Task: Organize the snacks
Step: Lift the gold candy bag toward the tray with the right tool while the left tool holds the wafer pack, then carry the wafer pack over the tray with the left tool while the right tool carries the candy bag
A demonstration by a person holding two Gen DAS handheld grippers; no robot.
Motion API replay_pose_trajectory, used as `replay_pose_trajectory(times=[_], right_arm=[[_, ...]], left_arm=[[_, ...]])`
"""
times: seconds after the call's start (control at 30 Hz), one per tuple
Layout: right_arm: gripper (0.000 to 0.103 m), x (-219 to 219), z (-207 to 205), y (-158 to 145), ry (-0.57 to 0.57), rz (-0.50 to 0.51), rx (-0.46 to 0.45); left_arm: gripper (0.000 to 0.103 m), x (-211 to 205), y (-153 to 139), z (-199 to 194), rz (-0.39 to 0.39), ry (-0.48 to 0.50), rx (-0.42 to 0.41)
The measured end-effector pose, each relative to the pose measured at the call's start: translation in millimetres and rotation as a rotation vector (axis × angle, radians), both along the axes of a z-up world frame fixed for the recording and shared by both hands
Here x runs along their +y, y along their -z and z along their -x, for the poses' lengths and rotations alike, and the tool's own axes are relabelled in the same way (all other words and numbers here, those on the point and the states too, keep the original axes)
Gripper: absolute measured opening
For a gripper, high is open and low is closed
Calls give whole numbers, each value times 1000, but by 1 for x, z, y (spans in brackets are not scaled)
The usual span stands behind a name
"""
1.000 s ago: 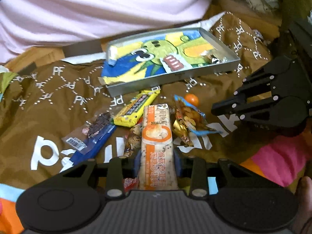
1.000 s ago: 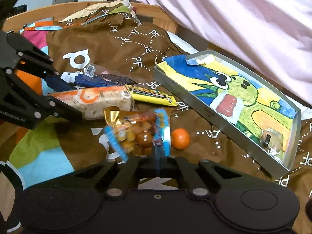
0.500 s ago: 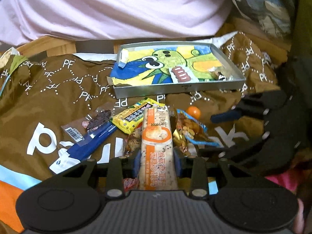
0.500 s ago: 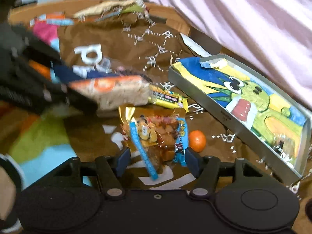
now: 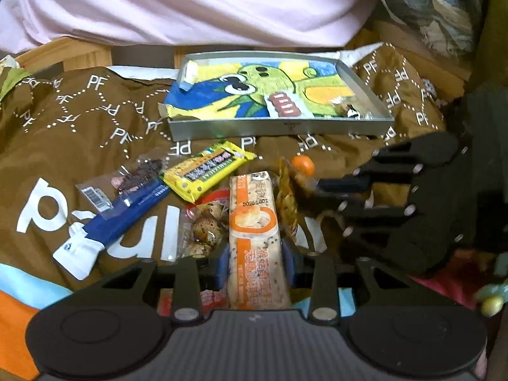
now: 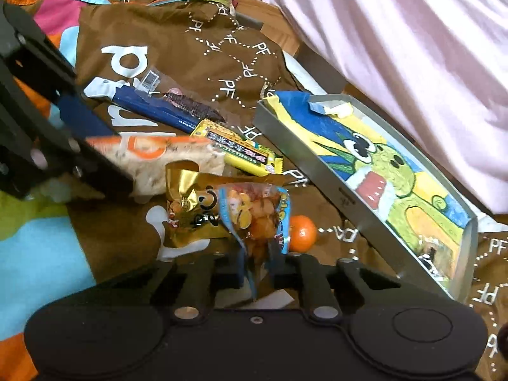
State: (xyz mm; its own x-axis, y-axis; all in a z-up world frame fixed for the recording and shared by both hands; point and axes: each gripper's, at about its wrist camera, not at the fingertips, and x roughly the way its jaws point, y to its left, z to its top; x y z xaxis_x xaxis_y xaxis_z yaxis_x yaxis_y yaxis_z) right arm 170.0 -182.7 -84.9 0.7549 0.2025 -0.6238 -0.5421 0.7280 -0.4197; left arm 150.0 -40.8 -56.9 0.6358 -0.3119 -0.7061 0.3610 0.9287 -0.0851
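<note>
Both grippers loaded, heading for the tray

I'm aiming at the metal tray [image 5: 279, 128] on the far side of the brown cloth [image 5: 79, 120]. Left gripper [image 5: 254, 254] is clamping the orange cracker pack [image 5: 254, 222]; right gripper [image 6: 255, 266] is pinching the gold-and-blue snack bag [image 6: 228, 212] by its near edge. I'm lifting clear of the tray's near wall, keeping the two apart.

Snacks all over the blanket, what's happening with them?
A person is sorting snacks with two tools. The left hand-held gripper is shut on the orange-and-white bar. The right hand-held gripper is pinching the gold-and-blue snack bag. The metal tray with the cartoon picture waits behind them, nearly empty.
</note>
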Motion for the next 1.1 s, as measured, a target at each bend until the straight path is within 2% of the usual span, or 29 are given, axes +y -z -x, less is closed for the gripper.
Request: replay_pose_trajectory(times=[0.17, 0.3, 0.43, 0.6, 0.8, 1.1], right_arm=[[8, -4, 13, -9, -1, 45, -37], [2, -4, 28, -15, -14, 83, -90], [2, -13, 35, -26, -6, 35, -121], [2, -25, 37, -38, 14, -26, -169], [2, -41, 37, -52, 40, -111, -223], [2, -61, 33, -63, 74, -194, -253]], left_arm=[[42, -11, 6, 1, -44, 21, -6], [44, -23, 7, -4, -76, 21, 25], [37, -29, 3, -1, -114, -4, 35], [37, -19, -14, -4, -28, -98, 126], [37, -1, -37, -11, 135, -210, 188], [37, -15, -71, -23, 262, -229, 100]])
